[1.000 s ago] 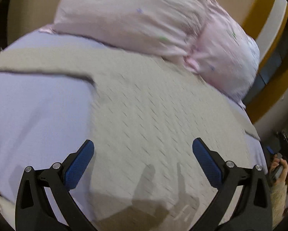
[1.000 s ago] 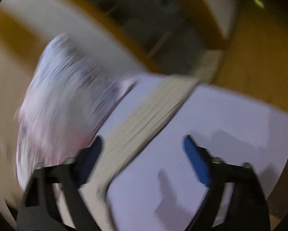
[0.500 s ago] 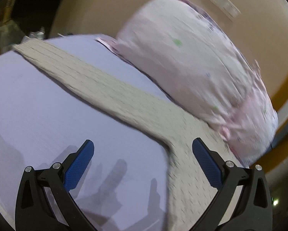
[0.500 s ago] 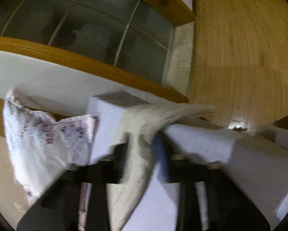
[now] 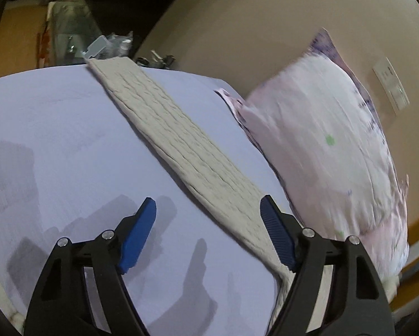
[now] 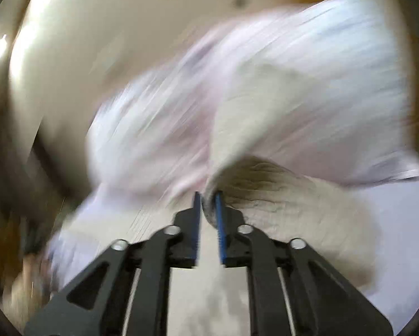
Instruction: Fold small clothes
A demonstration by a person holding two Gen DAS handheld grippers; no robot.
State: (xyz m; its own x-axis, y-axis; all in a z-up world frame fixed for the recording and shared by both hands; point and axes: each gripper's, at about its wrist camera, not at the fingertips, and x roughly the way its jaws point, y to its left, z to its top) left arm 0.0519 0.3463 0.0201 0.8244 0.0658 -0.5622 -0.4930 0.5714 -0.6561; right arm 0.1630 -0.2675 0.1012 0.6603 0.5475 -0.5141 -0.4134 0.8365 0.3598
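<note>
Right gripper [image 6: 208, 196] now clamps garment [image 5: 181, 145] edge (blurred); left gripper [image 5: 209, 218] jaws spread, empty.

Garment [image 5: 181, 145] on bed [image 5: 55, 145], beside pillow [image 5: 321, 140]

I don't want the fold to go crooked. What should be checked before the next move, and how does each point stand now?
1. Right gripper has the beige knit garment: ok, its fingers are shut on a fold of the cloth.
2. Left gripper free to take a second hold: ok, open and empty above the lilac sheet.
3. Long strip of the garment lies flat: ok, it stretches straight across the sheet in the left wrist view.
4. Pink pillow clear of the garment: cannot tell, it lies close beside the strip.
5. Right wrist view sharp enough to judge the cloth: not ok, heavily blurred.
</note>
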